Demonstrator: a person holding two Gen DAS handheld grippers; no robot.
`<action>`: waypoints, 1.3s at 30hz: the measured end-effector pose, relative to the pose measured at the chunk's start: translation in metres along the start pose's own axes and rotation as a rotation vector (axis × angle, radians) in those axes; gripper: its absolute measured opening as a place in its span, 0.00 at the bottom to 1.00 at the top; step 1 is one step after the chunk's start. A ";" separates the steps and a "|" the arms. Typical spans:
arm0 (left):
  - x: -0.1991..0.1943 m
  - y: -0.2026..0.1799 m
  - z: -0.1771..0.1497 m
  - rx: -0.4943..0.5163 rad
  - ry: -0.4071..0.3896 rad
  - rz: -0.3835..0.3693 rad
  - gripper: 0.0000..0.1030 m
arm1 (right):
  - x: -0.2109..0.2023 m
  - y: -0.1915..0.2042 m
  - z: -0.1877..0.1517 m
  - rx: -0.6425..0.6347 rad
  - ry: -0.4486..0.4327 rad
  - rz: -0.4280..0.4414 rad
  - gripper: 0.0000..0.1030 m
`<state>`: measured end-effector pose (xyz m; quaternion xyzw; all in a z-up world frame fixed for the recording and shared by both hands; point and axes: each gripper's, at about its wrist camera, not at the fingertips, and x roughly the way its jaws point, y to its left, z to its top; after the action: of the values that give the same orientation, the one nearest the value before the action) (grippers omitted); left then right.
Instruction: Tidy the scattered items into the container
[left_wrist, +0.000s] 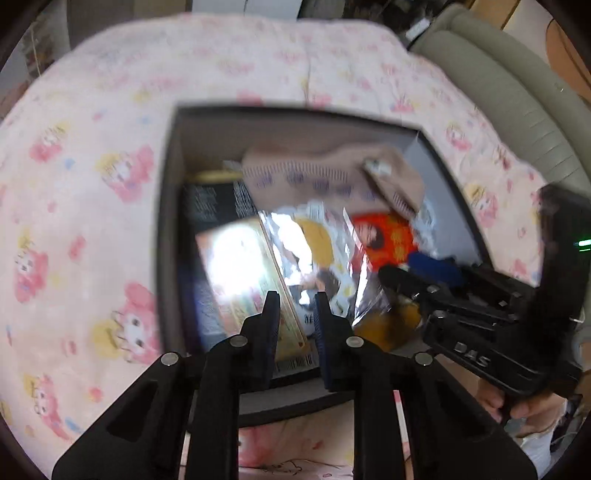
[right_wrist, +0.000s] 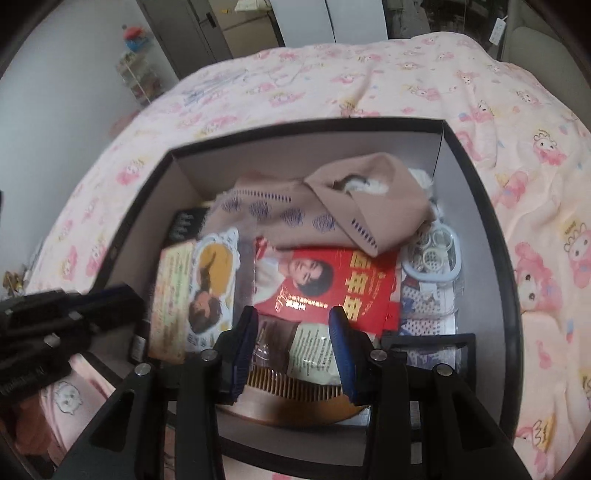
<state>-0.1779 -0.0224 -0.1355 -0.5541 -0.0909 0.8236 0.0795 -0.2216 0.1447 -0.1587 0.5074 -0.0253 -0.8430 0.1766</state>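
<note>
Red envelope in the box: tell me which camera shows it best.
The right wrist view: the red envelope lies sharp and nearly whole, only its top edge under the beige cloth. The left wrist view shows it blurred and smaller.

The box (right_wrist: 476, 192) looks matt cardboard, the sock (right_wrist: 332, 206) at twelve o'clock soft knit cloth. The red packet (right_wrist: 332, 288) is glossy paper; the comb (right_wrist: 295, 384) at six, wood.

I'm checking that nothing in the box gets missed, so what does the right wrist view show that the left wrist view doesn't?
Only the right wrist view shows the wooden comb under the right tongs, and the clear case of rings by the box's right wall.

Only the left wrist view shows the padded headboard and a hand holding the right tongs.

Both show the black box, the beige cloth, the red packet and the pink bedsheet.
</note>
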 end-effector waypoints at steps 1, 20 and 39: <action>0.010 0.000 0.000 -0.001 0.028 -0.006 0.17 | 0.000 0.001 -0.001 -0.011 -0.003 -0.009 0.35; -0.090 -0.024 0.007 0.044 -0.335 0.164 0.83 | -0.086 0.013 0.007 0.001 -0.203 -0.162 0.66; -0.214 -0.092 -0.099 0.086 -0.609 0.229 0.99 | -0.234 0.052 -0.090 0.098 -0.383 -0.283 0.84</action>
<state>-0.0034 0.0234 0.0419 -0.2850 -0.0130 0.9582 -0.0211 -0.0305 0.1835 0.0072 0.3448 -0.0281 -0.9379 0.0240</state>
